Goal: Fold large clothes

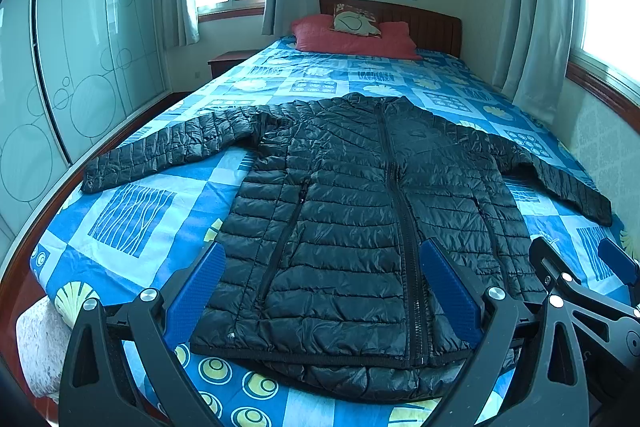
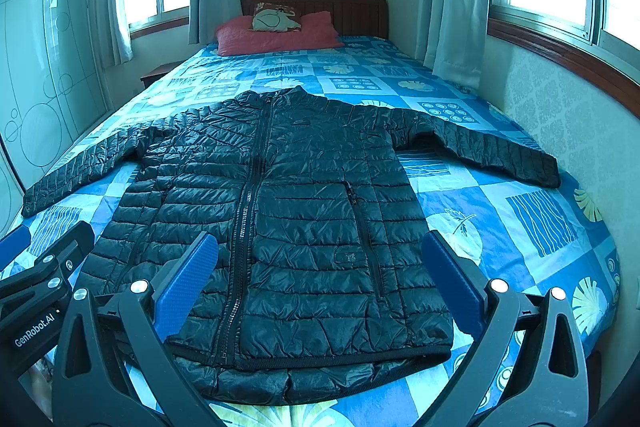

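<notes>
Both jaws wide, empty, above the jacket [image 1: 352, 211] hem. Risk: slick quilted fabric slipping from the left gripper [image 1: 322, 303] or right gripper [image 2: 320, 291], skewing the fold.

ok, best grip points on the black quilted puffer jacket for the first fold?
Probably the two sleeve cuffs. The black quilted puffer jacket lies flat, zipped, front up, sleeves spread wide. The left gripper would take the left cuff from the outer side, and the right gripper the right cuff likewise. Both jaws are open and empty near the hem.
</notes>
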### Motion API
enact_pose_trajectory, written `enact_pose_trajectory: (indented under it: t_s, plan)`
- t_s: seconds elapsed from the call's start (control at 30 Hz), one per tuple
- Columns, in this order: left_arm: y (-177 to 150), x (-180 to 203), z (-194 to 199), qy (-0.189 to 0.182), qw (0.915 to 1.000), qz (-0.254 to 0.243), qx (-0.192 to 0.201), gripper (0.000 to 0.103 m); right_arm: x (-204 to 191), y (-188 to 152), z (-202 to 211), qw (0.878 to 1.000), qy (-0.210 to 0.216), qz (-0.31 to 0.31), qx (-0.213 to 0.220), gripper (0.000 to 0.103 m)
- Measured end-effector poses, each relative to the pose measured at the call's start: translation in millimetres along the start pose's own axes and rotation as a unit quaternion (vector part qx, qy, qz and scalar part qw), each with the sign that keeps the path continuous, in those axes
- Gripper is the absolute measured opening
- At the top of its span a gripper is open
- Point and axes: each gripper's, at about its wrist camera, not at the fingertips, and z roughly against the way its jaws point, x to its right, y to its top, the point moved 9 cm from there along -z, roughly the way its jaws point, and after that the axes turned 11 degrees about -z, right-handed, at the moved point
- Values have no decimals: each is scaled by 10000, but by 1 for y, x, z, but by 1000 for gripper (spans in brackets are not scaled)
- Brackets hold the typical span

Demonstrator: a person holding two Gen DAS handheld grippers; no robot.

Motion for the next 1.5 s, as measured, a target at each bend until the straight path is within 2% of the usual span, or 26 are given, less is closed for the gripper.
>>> enact_pose_trajectory:
  t_s: [0.73,0.9,1.07,1.23,1.27,1.33,1.5]
  plan:
    - [-10,0,-5,-48,10000,20,-34,97,-1,-7,-6,10000,-7,41,-48,101]
    - [-13,-18,-19,48,9998,135,-133,97,9,-10,-23,9996,15,-120,-244,101]
    - [-19,-70,-51,508,9970,473,-333,97,32,-6,-49,9981,-3,-454,-411,101]
    - [-30,-152,-98,1275,9861,935,-507,97,91,14,-87,9909,-94,-1280,-407,100]
    - [-32,-167,-107,1414,9833,1009,-547,97,110,20,-96,9879,-188,-1498,-366,97]
    - [-41,-204,-131,1706,9756,1204,-680,97,140,27,-114,9820,-324,-1815,-410,69]
    - [-66,-262,-175,2123,9584,1597,-1049,97,235,45,-154,9534,-407,-2973,-305,67]
